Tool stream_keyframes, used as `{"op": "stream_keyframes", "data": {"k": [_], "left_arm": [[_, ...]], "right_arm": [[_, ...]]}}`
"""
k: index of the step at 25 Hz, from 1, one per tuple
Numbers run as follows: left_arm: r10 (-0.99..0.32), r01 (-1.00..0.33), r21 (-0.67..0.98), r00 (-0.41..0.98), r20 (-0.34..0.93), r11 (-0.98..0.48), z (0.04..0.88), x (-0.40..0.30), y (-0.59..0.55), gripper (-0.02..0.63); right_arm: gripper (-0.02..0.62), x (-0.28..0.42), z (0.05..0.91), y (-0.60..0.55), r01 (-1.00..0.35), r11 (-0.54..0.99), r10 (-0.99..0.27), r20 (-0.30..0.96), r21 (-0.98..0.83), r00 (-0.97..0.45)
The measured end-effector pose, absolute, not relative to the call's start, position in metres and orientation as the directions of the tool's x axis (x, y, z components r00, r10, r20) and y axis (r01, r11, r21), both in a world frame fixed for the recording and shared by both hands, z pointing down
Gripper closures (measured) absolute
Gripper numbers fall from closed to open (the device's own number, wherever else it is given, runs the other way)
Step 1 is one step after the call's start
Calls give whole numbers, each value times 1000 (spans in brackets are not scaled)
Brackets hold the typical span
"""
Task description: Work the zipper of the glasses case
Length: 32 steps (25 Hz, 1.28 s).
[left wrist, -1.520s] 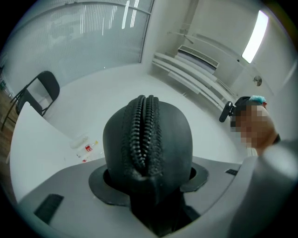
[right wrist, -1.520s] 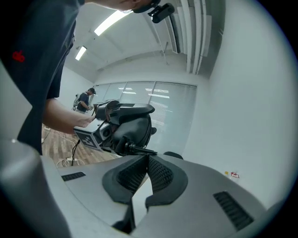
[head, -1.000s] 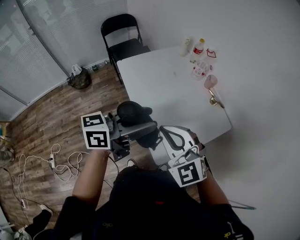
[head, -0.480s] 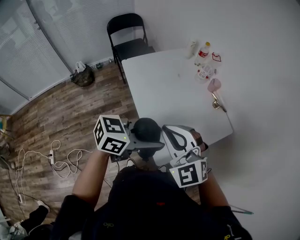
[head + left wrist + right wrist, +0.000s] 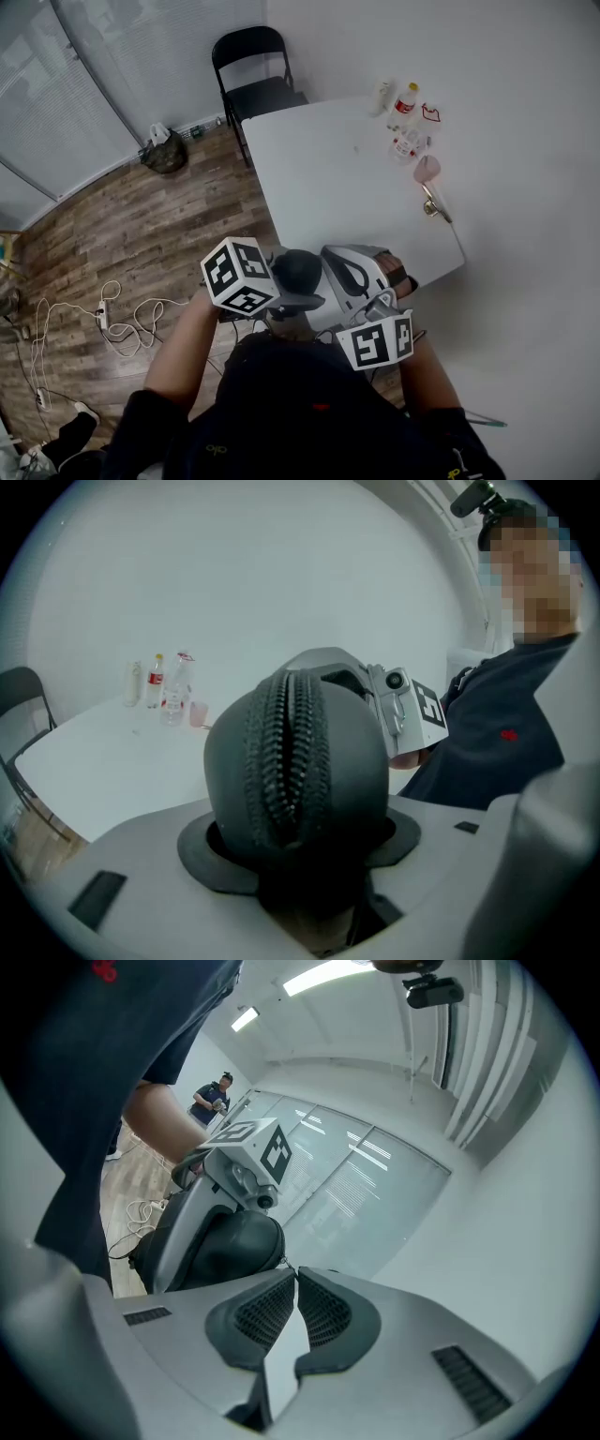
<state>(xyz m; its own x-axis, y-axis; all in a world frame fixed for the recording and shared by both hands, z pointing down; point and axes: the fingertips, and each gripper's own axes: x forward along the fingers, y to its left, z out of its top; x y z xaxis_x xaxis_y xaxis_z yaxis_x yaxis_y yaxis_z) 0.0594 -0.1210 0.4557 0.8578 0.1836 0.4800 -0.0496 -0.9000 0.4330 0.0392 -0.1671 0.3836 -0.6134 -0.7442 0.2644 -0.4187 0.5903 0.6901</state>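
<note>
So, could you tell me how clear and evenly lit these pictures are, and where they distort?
Left gripper view: strong fisheye with black corners, the zipper teeth of the glasses case sharp, a mosaic patch top right. Right gripper view: same bending, ceiling light strips glare white. Head view: dim and soft, white table nearly merges with the wall.

Head view looks steeply down from above; the 2 claw views face, close-up, the same glasses case (image 5: pixel 295 761).
</note>
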Motion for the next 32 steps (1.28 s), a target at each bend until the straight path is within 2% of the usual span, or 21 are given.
{"op": "stream_keyframes", "data": {"k": [4,7,9,12,15,16,17,18,22,27,32], "left_arm": [[173,-74,379,798,577,-922,476,56,-118,336],[159,-76,359,798,581,-930,483,59,-116,337],[142,-64,339,824,549,-939,478,60,-118,336],[126,-41,321,868,480,-946,465,62,-121,336],[118,-29,315,891,439,-949,455,61,-122,336],[118,-25,311,893,434,-950,452,60,-121,336],[120,-20,306,894,433,-952,450,59,-120,336],[123,-14,301,893,432,-953,449,58,-119,336],[157,27,291,887,434,-956,448,58,-106,336],[218,99,272,864,453,-957,451,72,-92,336],[252,135,264,837,485,-955,456,71,-81,336]], "right_arm": [[574,36,394,-164,-349,594,-733,307,725,-607],[574,38,400,-161,-329,608,-720,328,722,-612],[574,39,397,-160,-370,636,-706,317,677,-633],[574,45,393,-163,-490,695,-689,292,525,-664],[572,51,392,-160,-553,741,-657,242,381,-714],[545,51,388,-158,-570,766,-635,210,298,-743],[466,51,384,-155,-577,793,-607,184,195,-773],[420,51,381,-151,-563,821,-571,160,95,-805],[345,43,364,-132,-395,903,-397,21,-169,-917],[316,28,379,-118,-245,944,-243,40,-222,-969],[321,20,389,-111,-205,951,-198,54,-231,-979]]}}
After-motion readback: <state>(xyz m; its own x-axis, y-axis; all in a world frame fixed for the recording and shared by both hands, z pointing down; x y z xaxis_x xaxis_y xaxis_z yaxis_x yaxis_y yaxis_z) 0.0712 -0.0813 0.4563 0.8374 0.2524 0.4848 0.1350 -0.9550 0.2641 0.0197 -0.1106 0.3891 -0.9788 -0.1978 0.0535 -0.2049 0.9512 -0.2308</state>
